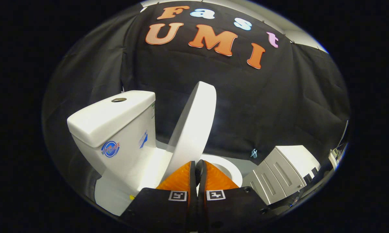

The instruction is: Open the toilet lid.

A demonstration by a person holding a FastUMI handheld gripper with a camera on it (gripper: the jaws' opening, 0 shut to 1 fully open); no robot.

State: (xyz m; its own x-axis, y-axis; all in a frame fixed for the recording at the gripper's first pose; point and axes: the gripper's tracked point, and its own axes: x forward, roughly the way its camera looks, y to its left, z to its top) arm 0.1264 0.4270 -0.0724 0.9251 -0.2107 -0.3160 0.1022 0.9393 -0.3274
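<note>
Rising from the hinge end of the bowl, the white oval plastic toilet lid (194, 127) stands lifted and tilted, its top edge leaning toward the white ceramic cistern (115, 124) and its lower edge just ahead of the fingertips. The handheld two-finger gripper (197, 166) with orange fingers (179, 179) and black pads sits low in front of it, the two fingers pressed together with almost no gap between them. Their tips overlap the lid's lower edge, but whether they pinch that edge or merely rest against it cannot be told. Beyond the fingers, a curve of the white toilet seat and bowl rim (228, 168) shows open beneath the raised lid. The cistern stands beside the lid, with a round metal flush button (119, 100) on its top and a blue round sticker (110, 149) on its side. A grey-white drawer cabinet (280, 174) stands apart on the other side, against the black cloth wall (262, 106).
</note>
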